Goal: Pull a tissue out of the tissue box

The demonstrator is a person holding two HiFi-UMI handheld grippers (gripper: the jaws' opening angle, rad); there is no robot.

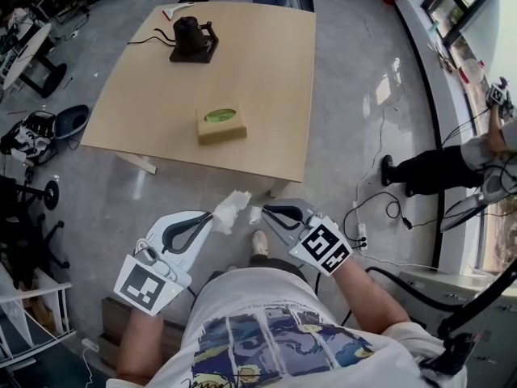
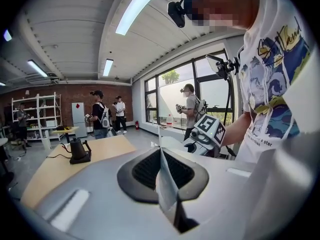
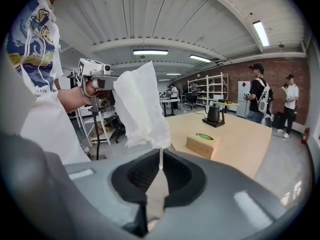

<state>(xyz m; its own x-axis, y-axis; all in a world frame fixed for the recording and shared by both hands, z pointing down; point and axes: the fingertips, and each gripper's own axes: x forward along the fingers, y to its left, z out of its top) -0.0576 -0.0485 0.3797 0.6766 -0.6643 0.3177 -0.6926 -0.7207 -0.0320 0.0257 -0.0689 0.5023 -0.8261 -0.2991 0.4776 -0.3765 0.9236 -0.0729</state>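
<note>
Daylight from the windows (image 1: 472,23) fills the room brightly and evenly. It leaves a glare patch on the floor (image 1: 389,87) and a faint shadow under the counter (image 1: 266,95). Ceiling light strips (image 2: 136,8) glow overexposed. Both gripper views bend strongly, with black corners. The left tool (image 2: 160,151) and right tool (image 3: 161,153) look soft near the lens. The tissue (image 3: 142,104) shines almost pure white.

White blue-printed T-shirt (image 1: 271,297), grey left gripper (image 1: 212,217), grey right gripper (image 1: 265,211)
</note>
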